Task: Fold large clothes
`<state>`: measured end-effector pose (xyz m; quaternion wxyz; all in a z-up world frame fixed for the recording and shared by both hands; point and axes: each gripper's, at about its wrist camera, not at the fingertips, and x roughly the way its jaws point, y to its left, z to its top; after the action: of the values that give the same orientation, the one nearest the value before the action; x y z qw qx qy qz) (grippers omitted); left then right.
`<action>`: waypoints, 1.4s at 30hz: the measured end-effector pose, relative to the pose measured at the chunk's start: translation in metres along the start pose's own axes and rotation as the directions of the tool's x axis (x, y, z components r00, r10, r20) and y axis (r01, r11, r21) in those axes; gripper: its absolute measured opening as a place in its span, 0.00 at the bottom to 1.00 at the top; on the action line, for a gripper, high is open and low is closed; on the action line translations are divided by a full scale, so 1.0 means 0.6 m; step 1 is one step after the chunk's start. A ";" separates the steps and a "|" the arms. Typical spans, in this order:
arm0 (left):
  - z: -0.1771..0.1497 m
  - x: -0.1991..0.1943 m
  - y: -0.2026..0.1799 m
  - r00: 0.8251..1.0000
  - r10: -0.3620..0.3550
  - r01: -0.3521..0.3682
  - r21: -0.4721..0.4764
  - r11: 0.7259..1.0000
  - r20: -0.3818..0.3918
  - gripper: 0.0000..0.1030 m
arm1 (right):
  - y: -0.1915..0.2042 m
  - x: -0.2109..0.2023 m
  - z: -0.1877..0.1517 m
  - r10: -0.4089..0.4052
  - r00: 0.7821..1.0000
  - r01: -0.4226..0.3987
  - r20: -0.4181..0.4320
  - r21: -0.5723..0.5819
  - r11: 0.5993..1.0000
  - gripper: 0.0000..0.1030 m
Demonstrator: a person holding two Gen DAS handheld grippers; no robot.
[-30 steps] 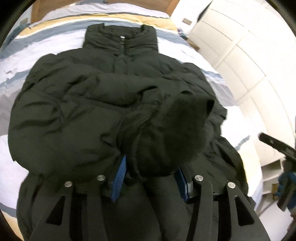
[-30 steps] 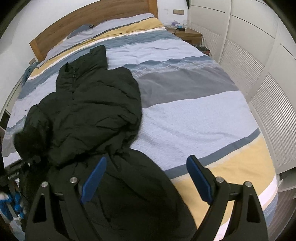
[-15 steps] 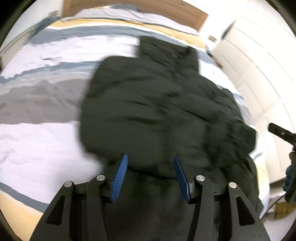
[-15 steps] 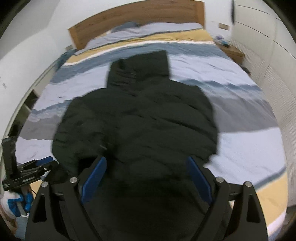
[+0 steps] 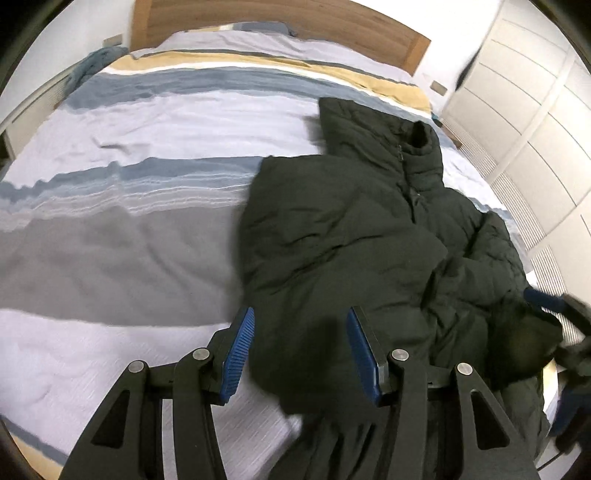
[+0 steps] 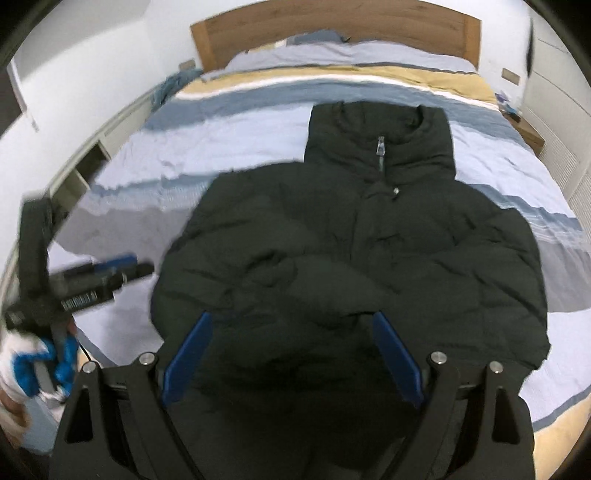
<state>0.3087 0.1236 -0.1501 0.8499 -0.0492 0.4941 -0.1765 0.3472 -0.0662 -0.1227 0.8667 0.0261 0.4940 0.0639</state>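
Nearest each lens, both tools stand spread with nothing between the blue pads: the left hand-held gripper point(image 5: 300, 352) hovers over the jacket's hem edge, the right hand-held gripper point(image 6: 291, 360) over its lower middle. The dark puffer jacket point(image 6: 369, 251) lies front-up on the striped bed point(image 6: 221, 144), collar toward 12 o'clock. Beyond stands the wooden headboard point(image 6: 332, 22).

Both wrist views above bed foot, facing headboard point(image 6: 332, 26), sharing jacket point(image 6: 369, 258)
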 end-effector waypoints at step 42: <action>0.231 0.145 -0.108 0.998 0.024 -0.022 -0.033 0.999 0.065 0.74 | -0.349 0.050 0.118 0.089 0.995 -0.085 0.050 -0.080 0.993 0.86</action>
<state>0.4501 0.0201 -0.1347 0.8667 -0.0632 0.4692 -0.1569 0.4411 -0.2682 -0.1348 0.8763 0.0156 0.4664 0.1199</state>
